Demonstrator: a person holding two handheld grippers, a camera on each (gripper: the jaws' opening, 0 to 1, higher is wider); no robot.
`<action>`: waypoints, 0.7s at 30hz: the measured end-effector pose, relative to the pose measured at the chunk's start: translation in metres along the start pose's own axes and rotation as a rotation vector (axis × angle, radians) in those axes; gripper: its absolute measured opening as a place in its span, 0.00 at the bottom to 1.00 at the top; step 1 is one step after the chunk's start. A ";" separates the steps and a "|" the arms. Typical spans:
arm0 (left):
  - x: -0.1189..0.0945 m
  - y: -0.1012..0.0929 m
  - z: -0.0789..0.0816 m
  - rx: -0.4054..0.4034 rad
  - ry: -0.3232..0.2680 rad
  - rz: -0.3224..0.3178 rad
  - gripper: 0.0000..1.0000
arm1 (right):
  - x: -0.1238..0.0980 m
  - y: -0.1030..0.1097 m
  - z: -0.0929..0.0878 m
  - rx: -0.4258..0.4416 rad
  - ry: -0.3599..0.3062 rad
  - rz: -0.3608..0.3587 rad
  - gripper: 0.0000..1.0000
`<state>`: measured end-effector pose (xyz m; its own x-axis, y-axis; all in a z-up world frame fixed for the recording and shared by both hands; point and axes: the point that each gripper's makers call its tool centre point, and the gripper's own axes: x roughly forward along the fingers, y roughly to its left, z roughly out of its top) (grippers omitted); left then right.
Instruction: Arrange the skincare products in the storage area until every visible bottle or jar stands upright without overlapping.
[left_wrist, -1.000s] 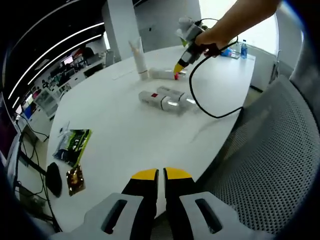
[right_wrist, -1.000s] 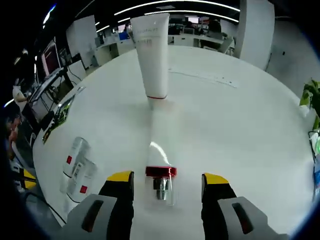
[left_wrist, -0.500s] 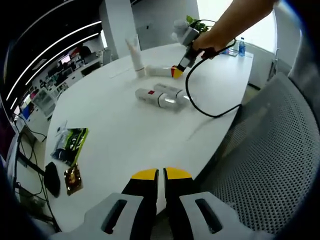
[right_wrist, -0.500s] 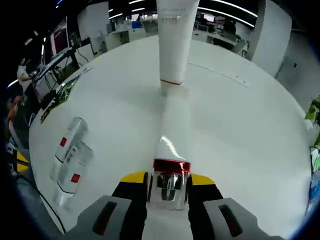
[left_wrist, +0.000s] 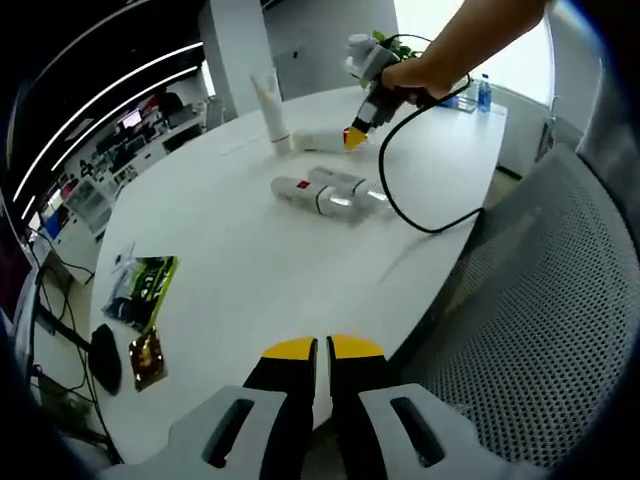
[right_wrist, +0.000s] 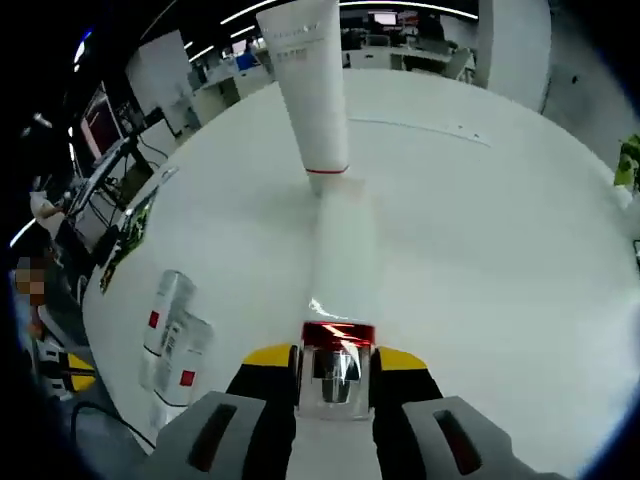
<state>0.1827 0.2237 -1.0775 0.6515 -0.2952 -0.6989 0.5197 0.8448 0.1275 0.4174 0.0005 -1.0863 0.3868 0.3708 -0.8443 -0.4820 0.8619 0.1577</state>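
Two flat bottles (right_wrist: 172, 335), one standing tube (right_wrist: 311, 90), one tube (right_wrist: 338, 270) in right tool (right_wrist: 331, 358).

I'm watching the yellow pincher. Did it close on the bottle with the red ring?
Yes. The right gripper was open beside the lying bottle a second ago; now its jaws clamp the cap, still pointing toward the standing tube.

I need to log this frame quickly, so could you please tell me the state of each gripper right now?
Left gripper: shut, holding nothing, low at the table edge.
Right gripper: shut on the clear cap of the lying bottle.
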 end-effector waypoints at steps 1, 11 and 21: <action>0.000 0.000 0.000 0.000 0.000 0.000 0.00 | -0.001 0.000 0.000 0.002 0.002 0.003 0.21; -0.001 0.001 0.003 0.005 -0.013 0.006 0.00 | -0.031 -0.003 0.020 -0.088 0.039 0.009 0.20; -0.002 0.001 0.005 0.009 -0.020 0.008 0.00 | -0.051 0.006 0.026 -0.176 0.129 0.039 0.20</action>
<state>0.1847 0.2229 -1.0731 0.6667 -0.2973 -0.6834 0.5192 0.8432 0.1397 0.4155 -0.0046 -1.0292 0.2663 0.3457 -0.8998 -0.6287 0.7698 0.1097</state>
